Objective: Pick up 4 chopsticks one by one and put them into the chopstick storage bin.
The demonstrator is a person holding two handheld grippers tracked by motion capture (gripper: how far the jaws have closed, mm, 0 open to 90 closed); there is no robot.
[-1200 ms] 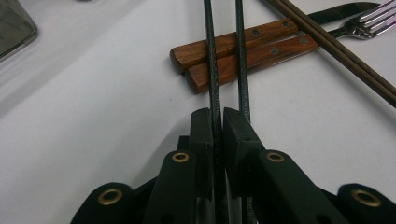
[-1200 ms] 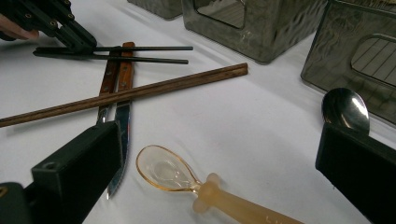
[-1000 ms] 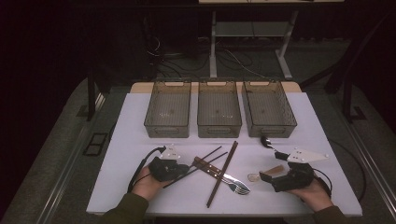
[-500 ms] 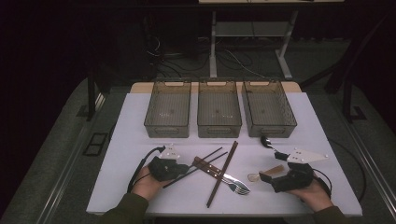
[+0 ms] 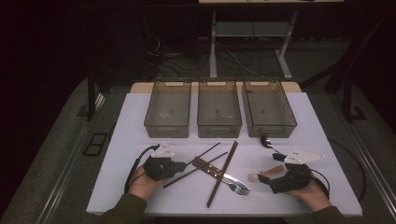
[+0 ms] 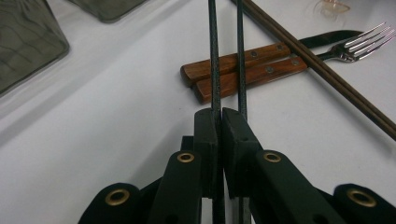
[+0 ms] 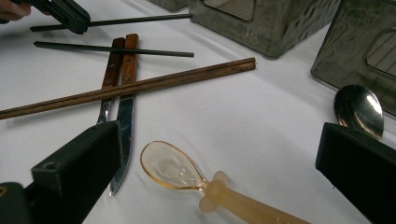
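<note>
The amber spoon (image 7: 205,184) has its handle cut off by the right gripper view's lower edge. A black jaw hides the steel spoon's (image 7: 358,108) handle there. In the left gripper view the fork (image 6: 359,44) runs under the brown chopsticks (image 6: 327,70).

Three clear plastic bins (image 5: 219,114) stand side by side along the far part of the white desk (image 5: 130,135). In front of them, mid-desk, a pair of brown wooden chopsticks (image 5: 222,173) lies across a wooden-handled knife (image 5: 215,170) and fork (image 5: 237,187), which lie side by side. Two thin black chopsticks (image 5: 201,164) lie left of these, crossing the handles. Right of the fork lies a translucent amber spoon (image 7: 187,176), and behind it, near the right bin, a metal spoon (image 5: 266,142).
</note>
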